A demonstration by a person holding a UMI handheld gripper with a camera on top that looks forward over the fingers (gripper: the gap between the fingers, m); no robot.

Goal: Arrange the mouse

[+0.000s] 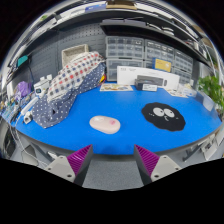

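Note:
A white computer mouse (104, 124) lies on the blue table cover (130, 105), ahead of my fingers and a little to the left. A round black mouse mat with a white face pattern (162, 115) lies to its right on the same cover. My gripper (113, 160) is open and empty, held back from the table's front edge, with its purple pads (80, 157) spread wide apart. Nothing stands between the fingers.
A checkered cloth bundle (68, 82) lies at the left of the table. Flat boxes and papers (140, 76) sit along the back edge. Drawer cabinets (135, 50) stand behind. A green plant (210, 90) is at the far right. Small items (25, 100) clutter the left end.

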